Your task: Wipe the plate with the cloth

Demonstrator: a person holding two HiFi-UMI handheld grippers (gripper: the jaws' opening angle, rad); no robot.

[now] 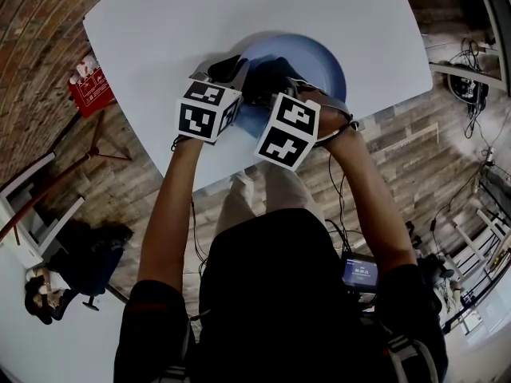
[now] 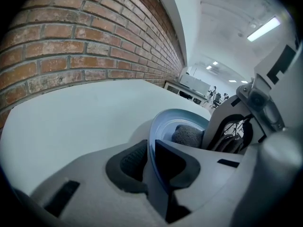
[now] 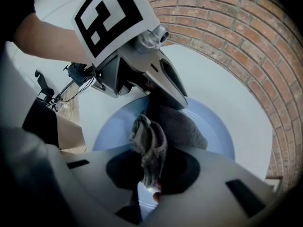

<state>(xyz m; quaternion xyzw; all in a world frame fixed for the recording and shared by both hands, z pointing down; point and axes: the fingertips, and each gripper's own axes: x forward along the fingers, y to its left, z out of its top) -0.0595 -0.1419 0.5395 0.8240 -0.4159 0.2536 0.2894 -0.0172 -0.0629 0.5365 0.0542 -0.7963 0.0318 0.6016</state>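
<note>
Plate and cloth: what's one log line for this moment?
left gripper shut on plate | right gripper shut on cloth | cloth rests on plate

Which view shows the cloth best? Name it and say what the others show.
Right gripper view. The cloth sits mid-frame, bunched between the shut jaws of the right gripper and spreading onto the plate. The left gripper view shows only a grey lump on the plate; in the head view the marker cubes hide most of it.

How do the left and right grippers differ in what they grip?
The left gripper clamps the blue plate by its rim; the right gripper pinches a bunched fold of the grey cloth. The left gripper sits at the plate's edge; the right gripper holds the cloth on the plate's face. Both are shut, side by side.
</note>
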